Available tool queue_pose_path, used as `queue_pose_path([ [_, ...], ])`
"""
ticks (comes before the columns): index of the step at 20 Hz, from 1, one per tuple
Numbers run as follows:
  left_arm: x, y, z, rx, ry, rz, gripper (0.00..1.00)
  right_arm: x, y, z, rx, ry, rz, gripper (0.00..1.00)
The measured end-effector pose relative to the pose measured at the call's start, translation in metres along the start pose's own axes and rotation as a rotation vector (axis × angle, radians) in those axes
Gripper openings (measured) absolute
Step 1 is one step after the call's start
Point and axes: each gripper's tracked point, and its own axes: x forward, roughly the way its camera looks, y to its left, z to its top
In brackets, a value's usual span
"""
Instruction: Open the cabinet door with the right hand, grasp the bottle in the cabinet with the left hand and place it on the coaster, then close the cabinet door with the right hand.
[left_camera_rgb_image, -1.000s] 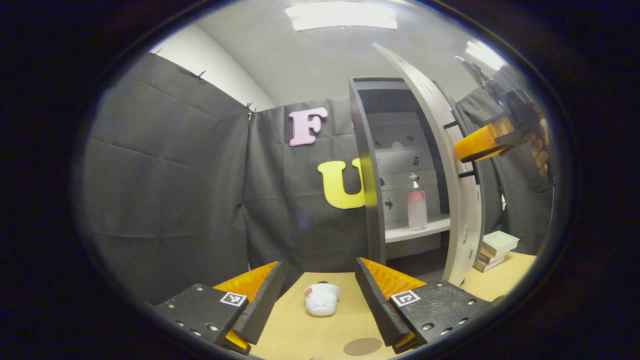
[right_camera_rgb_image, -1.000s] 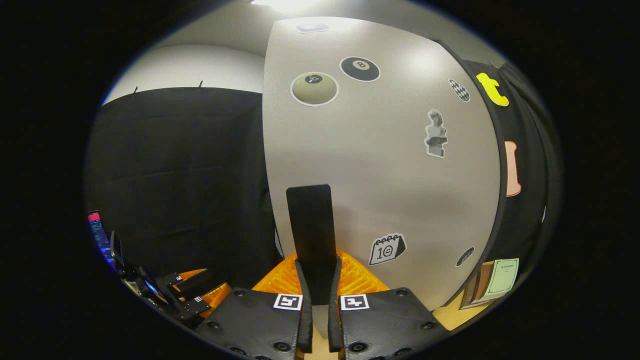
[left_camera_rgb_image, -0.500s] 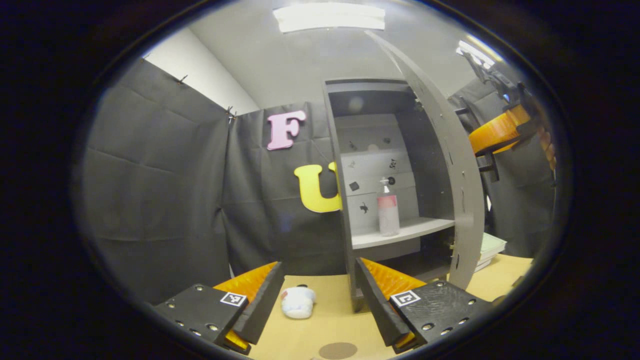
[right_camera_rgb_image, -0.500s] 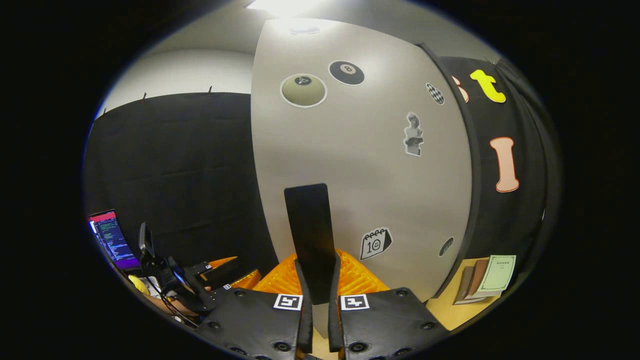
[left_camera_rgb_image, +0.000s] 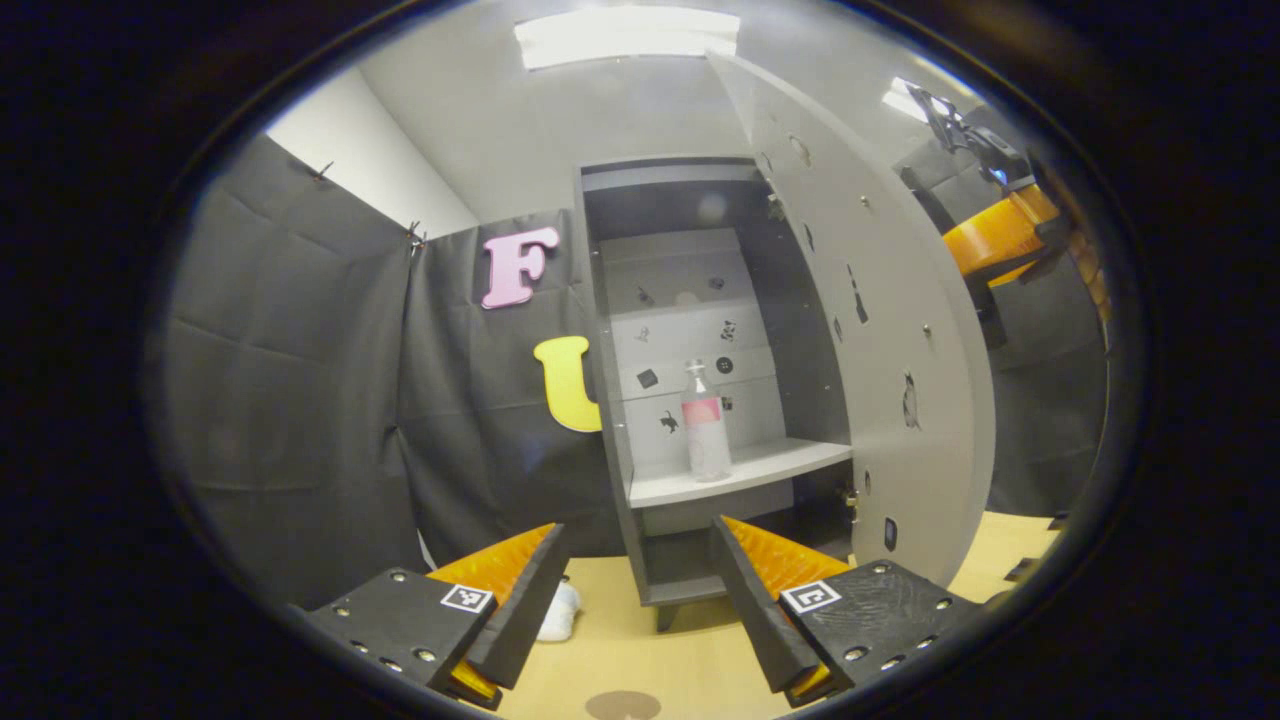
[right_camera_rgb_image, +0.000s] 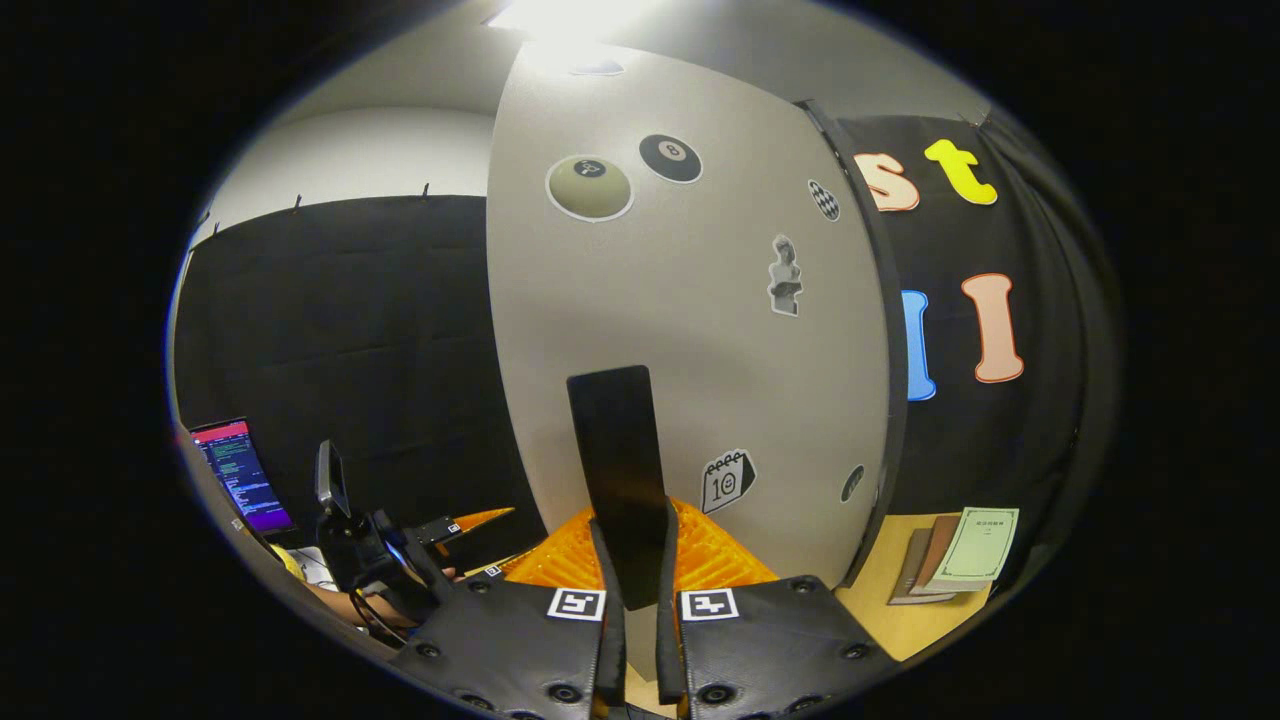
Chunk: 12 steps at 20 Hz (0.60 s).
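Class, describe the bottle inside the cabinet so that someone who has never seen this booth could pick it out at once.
Find the tall grey cabinet against the black cloth wall, its door swung open. Inside, a pale shelf crosses it partway up, and the bottle stands upright on that shelf. It is clear plastic with a pink label band, the one free-standing thing there; the small dark shapes behind it are flat stickers on the back panel.

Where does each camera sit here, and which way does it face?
Left gripper view: rides the left gripper, fingers spread, facing the open cabinet and the bottle on its shelf.
Right gripper view: rides the right gripper, facing the door's outer face, fingers closed on the black handle.
Shared: the door, and each view shows the other gripper farther off.
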Motion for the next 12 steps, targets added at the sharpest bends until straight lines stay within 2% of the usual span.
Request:
queue_pose_path([
  [4,0.005,-0.023,0.000,-0.038,0.012,-0.012,0.87,-0.012,-0.011,0.000,0.011,-0.009,-0.021,0.13],
  [5,0.008,-0.030,0.000,-0.048,0.014,-0.016,0.87,-0.016,-0.015,0.001,0.012,-0.014,-0.031,0.11],
  [12,0.018,-0.077,0.005,-0.068,0.030,-0.058,0.87,-0.038,-0.041,0.003,0.021,-0.059,-0.136,0.13],
])
